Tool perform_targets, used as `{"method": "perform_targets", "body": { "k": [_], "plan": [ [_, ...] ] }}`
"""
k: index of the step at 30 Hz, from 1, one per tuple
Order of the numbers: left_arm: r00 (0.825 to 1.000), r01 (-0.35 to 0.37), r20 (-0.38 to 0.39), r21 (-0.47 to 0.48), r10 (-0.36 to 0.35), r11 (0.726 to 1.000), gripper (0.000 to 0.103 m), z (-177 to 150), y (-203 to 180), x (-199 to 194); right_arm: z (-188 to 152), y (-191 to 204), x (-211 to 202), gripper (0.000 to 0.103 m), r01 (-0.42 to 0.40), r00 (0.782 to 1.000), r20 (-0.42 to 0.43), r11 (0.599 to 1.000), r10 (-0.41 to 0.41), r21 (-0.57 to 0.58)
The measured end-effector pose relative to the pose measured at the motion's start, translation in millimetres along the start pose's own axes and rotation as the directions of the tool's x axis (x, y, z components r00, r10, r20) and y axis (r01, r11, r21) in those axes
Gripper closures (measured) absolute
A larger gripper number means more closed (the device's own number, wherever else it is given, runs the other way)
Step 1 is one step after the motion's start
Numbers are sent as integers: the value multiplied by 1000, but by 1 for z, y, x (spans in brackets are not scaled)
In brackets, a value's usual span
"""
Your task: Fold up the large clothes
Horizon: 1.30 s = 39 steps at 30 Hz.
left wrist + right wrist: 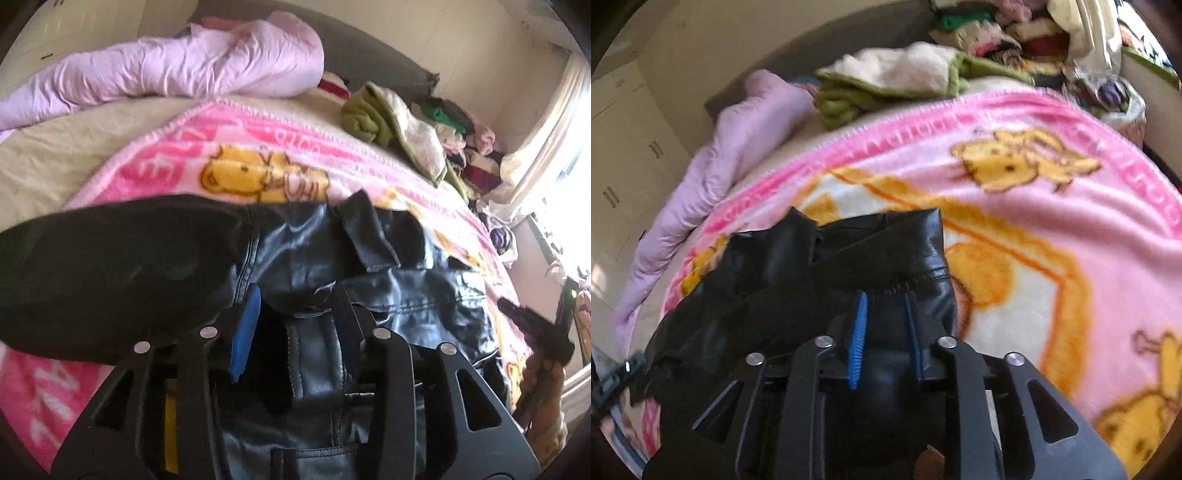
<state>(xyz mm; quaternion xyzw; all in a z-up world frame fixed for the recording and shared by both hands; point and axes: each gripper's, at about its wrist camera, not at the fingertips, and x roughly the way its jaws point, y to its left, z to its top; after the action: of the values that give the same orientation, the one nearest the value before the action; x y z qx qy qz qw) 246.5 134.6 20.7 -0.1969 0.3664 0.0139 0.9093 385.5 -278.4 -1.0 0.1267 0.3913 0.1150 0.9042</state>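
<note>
1. A black leather jacket [369, 266] is seen spread over a pink cartoon blanket [229, 147]; its surface is glossy and creased, with stitched seams and a loose flap standing up ahead of the fingers.
2. The left gripper [295, 306] is shown with its fingers [247, 325] set on either side of a thick fold of the jacket; the fold is pinched between the blue pads, though the far pad is largely hidden by leather.
3. A matt black cloth panel of the jacket is seen to the left of the left fingers.
4. The right gripper [884, 314] is seen closed onto a bunched edge of the jacket [849, 258], which is gathered between its two blue-lined fingers [857, 339] and humps up ahead of them.
5. Contact at the right fingertips appears firm, but motion blur leaves this slightly uncertain.
6. Beyond both pairs of fingers, a lilac quilt [177, 70] and a green-and-white garment [894, 74] are seen lying on the bed, well apart from the jacket.
</note>
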Motion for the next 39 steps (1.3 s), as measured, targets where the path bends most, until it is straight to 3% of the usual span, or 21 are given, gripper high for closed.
{"method": "perform_targets", "body": {
  "k": [4, 9, 14, 18, 21, 24, 26, 28, 31, 34, 39],
  "plan": [
    [999, 25, 26, 11, -25, 1000, 54, -1, -11, -12, -18, 14, -20, 70, 8, 1000, -2, 995, -8, -102],
    [999, 51, -8, 91, -51, 995, 44, -15, -40, -9, -40, 33, -20, 65, 10, 999, -34, 984, -17, -177],
    [994, 10, -108, 163, 7, 987, 41, -38, -55, 18, -53, 35, -4, 59, 21, 995, -94, 983, -39, -184],
    [974, -79, -194, 194, 117, 978, 40, -56, -46, 50, -63, 27, 8, 56, 50, 988, -139, 988, -71, -148],
    [969, -66, -224, 166, 103, 984, 37, -62, -34, 61, -70, 24, 17, 56, 68, 984, -155, 988, -90, -141],
    [973, -50, -216, 135, 78, 990, 32, -61, -28, 57, -73, 29, 18, 56, 97, 982, -143, 982, -121, -163],
    [976, -37, -209, 128, 63, 991, 32, -59, -28, 51, -72, 35, 6, 43, 79, 989, -110, 984, -97, -157],
    [979, -31, -198, 123, 55, 992, 31, -57, -29, 44, -72, 42, -4, 39, 45, 994, -90, 986, -60, -158],
    [984, -36, -171, 127, 58, 991, 21, -53, -33, 33, -75, 52, -16, 38, 28, 997, -65, 983, -40, -179],
    [989, -36, -138, 127, 54, 991, 12, -50, -36, 20, -78, 62, -23, 21, 18, 998, -52, 979, -28, -201],
    [993, -52, -102, 121, 64, 991, 9, -52, -37, 3, -79, 77, -30, 12, -6, 999, -40, 977, -2, -212]
  ]
}}
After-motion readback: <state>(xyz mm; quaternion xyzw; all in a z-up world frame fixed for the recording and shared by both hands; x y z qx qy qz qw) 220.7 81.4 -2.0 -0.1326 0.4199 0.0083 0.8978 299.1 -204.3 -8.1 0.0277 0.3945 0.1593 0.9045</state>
